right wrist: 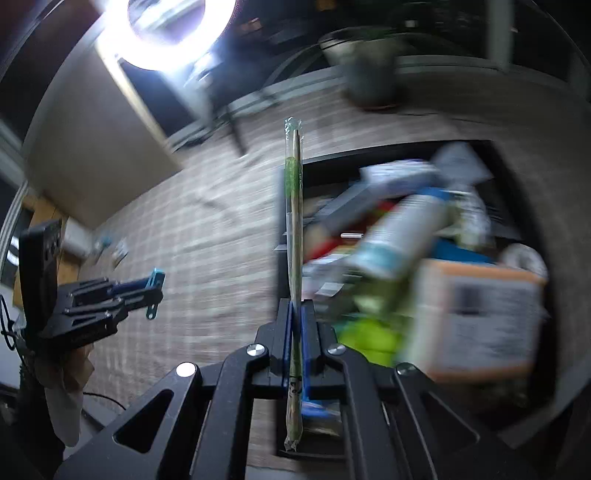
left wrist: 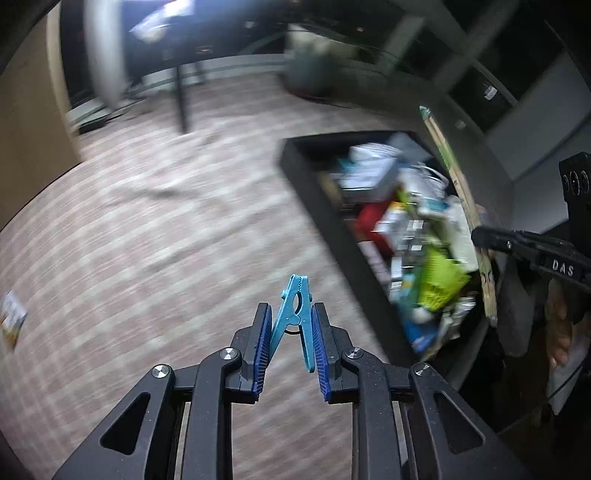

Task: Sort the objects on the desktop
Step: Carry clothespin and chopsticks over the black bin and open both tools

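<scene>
My left gripper is shut on a light blue plastic clothespin, which stands tip-up between the blue pads above patterned carpet. My right gripper is shut on a long pair of wrapped chopsticks in a clear and green sleeve, pointing away from me. The chopsticks hang over the edge of a black storage bin in the left wrist view, with the right gripper at the far right. Seen from the right wrist, the left gripper with the clothespin is at the left.
The black bin is full of several boxes, packets and a can, blurred by motion. Patterned carpet spreads to the left. A dark pot, table legs and a bright ring light lie beyond. A hand holds the right gripper.
</scene>
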Demonstrator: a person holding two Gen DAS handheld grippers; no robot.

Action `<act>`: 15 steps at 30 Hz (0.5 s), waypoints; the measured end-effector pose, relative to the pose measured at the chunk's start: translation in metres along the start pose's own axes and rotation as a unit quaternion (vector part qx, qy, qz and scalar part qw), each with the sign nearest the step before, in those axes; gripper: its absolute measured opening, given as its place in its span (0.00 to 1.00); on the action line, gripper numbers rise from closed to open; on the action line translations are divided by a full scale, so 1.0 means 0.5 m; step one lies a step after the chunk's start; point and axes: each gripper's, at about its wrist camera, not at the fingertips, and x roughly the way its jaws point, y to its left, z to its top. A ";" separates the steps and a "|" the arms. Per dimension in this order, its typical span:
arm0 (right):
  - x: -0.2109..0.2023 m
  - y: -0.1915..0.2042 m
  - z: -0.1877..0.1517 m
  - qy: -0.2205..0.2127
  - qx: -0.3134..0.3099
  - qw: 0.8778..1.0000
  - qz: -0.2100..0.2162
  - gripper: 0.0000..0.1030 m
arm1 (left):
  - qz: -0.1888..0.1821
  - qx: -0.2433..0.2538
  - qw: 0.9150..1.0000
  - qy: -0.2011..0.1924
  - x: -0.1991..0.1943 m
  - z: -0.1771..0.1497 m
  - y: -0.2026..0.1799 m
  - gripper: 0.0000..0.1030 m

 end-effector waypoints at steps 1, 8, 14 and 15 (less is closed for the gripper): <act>-0.017 -0.031 -0.008 -0.008 0.012 1.000 -0.010 0.05 | -0.008 0.009 1.000 0.003 0.010 0.007 -0.028 0.20; -0.083 -0.202 -0.047 -0.032 0.075 0.994 -0.074 0.05 | -0.049 0.058 0.997 0.032 0.083 0.040 -0.175 0.20; -0.090 -0.292 -0.064 -0.022 0.092 0.989 -0.116 0.05 | -0.059 0.093 0.992 0.059 0.132 0.030 -0.255 0.20; -0.090 -0.302 -0.066 -0.021 0.095 0.988 -0.120 0.05 | -0.060 0.095 0.992 0.063 0.137 0.028 -0.262 0.20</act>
